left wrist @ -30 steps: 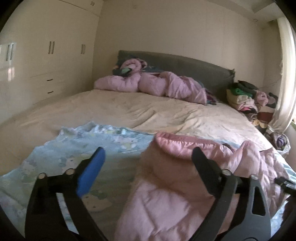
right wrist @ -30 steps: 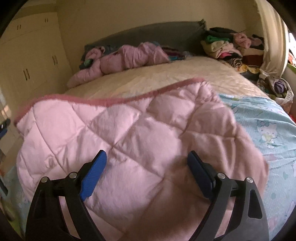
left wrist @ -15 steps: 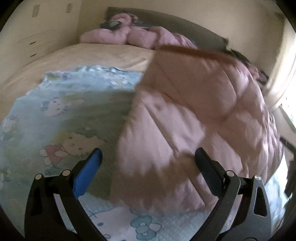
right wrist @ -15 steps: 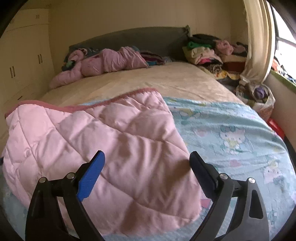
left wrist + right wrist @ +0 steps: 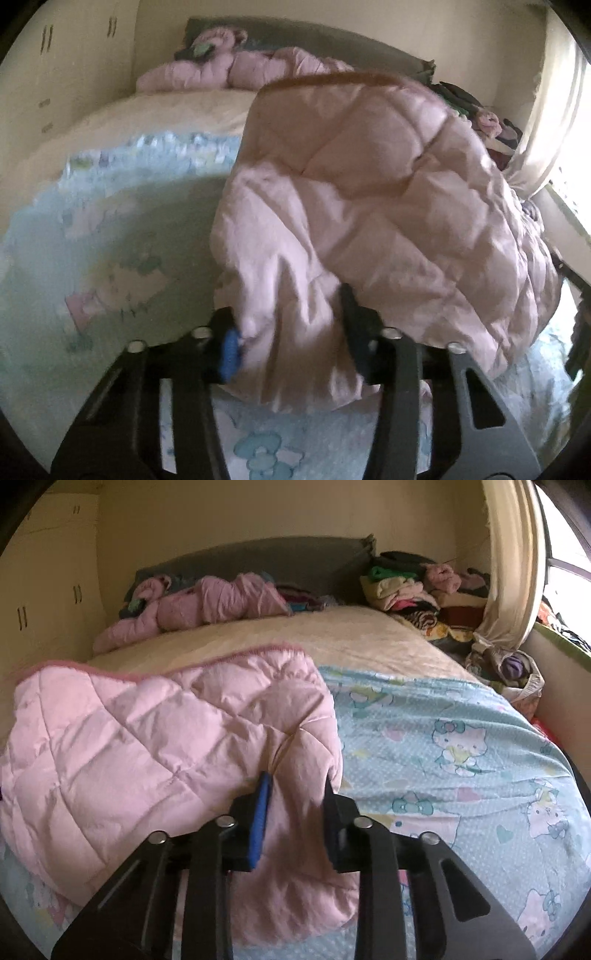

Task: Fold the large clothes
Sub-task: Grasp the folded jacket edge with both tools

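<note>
Both grippers, wide apart half second ago, now pinch pink quilted jacket. Left gripper (image 5: 291,332) fingers narrow, near corner of jacket (image 5: 369,206) bunched between them; rest of jacket billows ahead and to right of fingers. Right gripper (image 5: 293,812) fingers narrow, clamped on fold of jacket (image 5: 155,738); bulk spreads left of fingers, over blue cartoon sheet (image 5: 461,760). Clothes pile (image 5: 406,587) far ahead, right.

1 pink quilted coat (image 5: 155,738) up front, 1 blue cartoon sheet (image 5: 461,760), 1 bed (image 5: 332,635) w/ 1 grey headboard (image 5: 258,561), 1 pink heap (image 5: 207,602) at the head, 1 clothes pile (image 5: 413,587), 2 grippers (image 5: 291,328) (image 5: 295,794).
</note>
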Demonstrator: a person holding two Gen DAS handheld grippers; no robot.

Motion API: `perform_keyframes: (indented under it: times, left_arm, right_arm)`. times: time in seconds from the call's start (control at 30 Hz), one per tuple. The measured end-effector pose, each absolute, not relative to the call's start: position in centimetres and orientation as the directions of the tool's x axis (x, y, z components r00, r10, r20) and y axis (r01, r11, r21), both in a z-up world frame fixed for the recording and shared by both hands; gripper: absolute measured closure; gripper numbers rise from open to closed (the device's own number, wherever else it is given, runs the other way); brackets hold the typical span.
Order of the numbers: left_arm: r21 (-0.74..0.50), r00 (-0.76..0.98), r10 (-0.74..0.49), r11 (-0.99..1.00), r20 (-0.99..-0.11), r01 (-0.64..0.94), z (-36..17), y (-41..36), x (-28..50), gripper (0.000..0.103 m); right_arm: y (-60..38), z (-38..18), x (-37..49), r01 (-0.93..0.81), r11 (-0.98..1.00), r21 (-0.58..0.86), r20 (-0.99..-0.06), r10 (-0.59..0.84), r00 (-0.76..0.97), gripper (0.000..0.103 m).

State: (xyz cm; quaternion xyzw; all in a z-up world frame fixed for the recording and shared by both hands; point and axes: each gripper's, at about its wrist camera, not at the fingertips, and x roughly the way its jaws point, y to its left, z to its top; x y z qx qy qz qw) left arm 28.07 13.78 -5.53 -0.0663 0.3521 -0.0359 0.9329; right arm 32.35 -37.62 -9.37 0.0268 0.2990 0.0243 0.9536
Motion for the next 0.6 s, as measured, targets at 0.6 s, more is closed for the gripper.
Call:
perform_keyframes:
  times: [0.6]
  left_arm:
    - [-0.112, 0.796, -0.022, 0.992, -0.605, -0.057, -3.4, 12.8, 35.8, 0.077]
  right_arm:
    - [-36.7, -8.8, 42.3, 0.085, 0.994, 0.066, -0.601, -0.028, 0.799, 0.085]
